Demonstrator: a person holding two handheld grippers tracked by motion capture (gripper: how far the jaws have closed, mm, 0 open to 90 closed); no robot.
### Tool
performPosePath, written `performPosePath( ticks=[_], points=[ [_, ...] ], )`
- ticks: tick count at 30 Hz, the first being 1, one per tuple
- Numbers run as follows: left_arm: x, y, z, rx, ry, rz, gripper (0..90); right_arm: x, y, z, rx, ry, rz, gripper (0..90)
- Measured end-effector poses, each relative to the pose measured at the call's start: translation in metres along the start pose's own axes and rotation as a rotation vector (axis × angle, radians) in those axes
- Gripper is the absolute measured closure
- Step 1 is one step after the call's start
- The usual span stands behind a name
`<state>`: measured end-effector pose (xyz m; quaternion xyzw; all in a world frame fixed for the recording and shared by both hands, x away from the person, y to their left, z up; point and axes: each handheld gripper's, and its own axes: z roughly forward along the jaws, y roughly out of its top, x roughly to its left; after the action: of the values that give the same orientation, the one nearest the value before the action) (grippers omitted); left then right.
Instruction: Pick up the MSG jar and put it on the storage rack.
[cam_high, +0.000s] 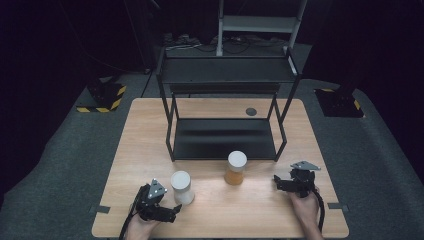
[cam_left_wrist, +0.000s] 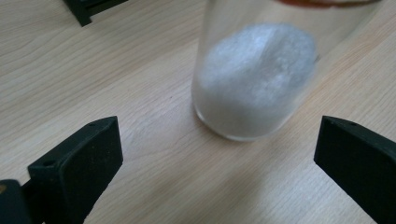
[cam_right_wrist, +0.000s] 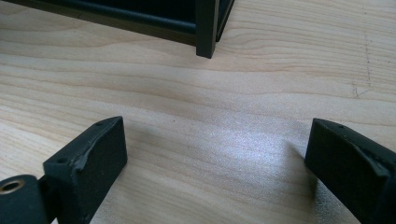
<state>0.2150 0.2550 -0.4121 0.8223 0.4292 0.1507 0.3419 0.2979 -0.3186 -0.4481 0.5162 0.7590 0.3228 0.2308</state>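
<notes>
Nearest the camera in the high view, two hands enter from the bottom edge, each holding a black two-jaw gripper over a light wooden table (cam_high: 125, 165). The left gripper (cam_high: 176, 207) sits at the lower left of centre, its tips pointing right, just beside the base of a clear jar of white powder (cam_high: 182, 187) with a white lid. In the left gripper view, its two black jaws stand wide apart at the lower corners of the frame, with nothing pressed between them; the jar of white powder (cam_left_wrist: 254, 84) stands upright on the wood in the upper middle, ahead of the jaws and not touching them.

The right gripper (cam_high: 278, 182) is at the lower right of the high view, pointing left. In the right gripper view its jaws are also spread wide and hold nothing, with bare wood between them.

Between the two grippers, slightly higher in the frame, stands a jar with amber contents (cam_high: 236, 168) and a white lid. Behind it, at the centre, is a black metal two-tier shelf (cam_high: 225, 137); one shelf leg (cam_right_wrist: 207, 28) appears at the top of the right gripper view.
</notes>
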Motion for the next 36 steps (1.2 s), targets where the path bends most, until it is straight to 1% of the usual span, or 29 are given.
performPosePath(
  ticks=[6,8,11,17,24,29,36],
  points=[
    [-0.006,0.008,0.004,-0.015,0.004,0.007,3.3,0.0,0.0,0.0,0.0,0.0,0.0,5.0],
    [-0.009,0.012,0.005,-0.025,0.003,0.011,4.2,0.0,0.0,0.0,0.0,0.0,0.0,5.0],
    [-0.011,0.018,0.008,-0.025,0.002,0.019,6.1,0.0,0.0,0.0,0.0,0.0,0.0,5.0],
    [-0.011,0.026,0.012,-0.027,-0.007,0.023,11.3,0.0,0.0,0.0,0.0,0.0,0.0,5.0],
    [-0.014,0.032,0.015,-0.033,-0.002,0.029,16.4,0.0,0.0,0.0,0.0,0.0,0.0,5.0],
    [-0.017,0.036,0.017,-0.026,0.001,0.043,19.4,0.0,0.0,0.0,0.0,0.0,0.0,5.0],
    [-0.017,0.039,0.018,-0.026,-0.002,0.044,25.7,0.0,0.0,0.0,0.0,0.0,0.0,5.0]
  ],
)
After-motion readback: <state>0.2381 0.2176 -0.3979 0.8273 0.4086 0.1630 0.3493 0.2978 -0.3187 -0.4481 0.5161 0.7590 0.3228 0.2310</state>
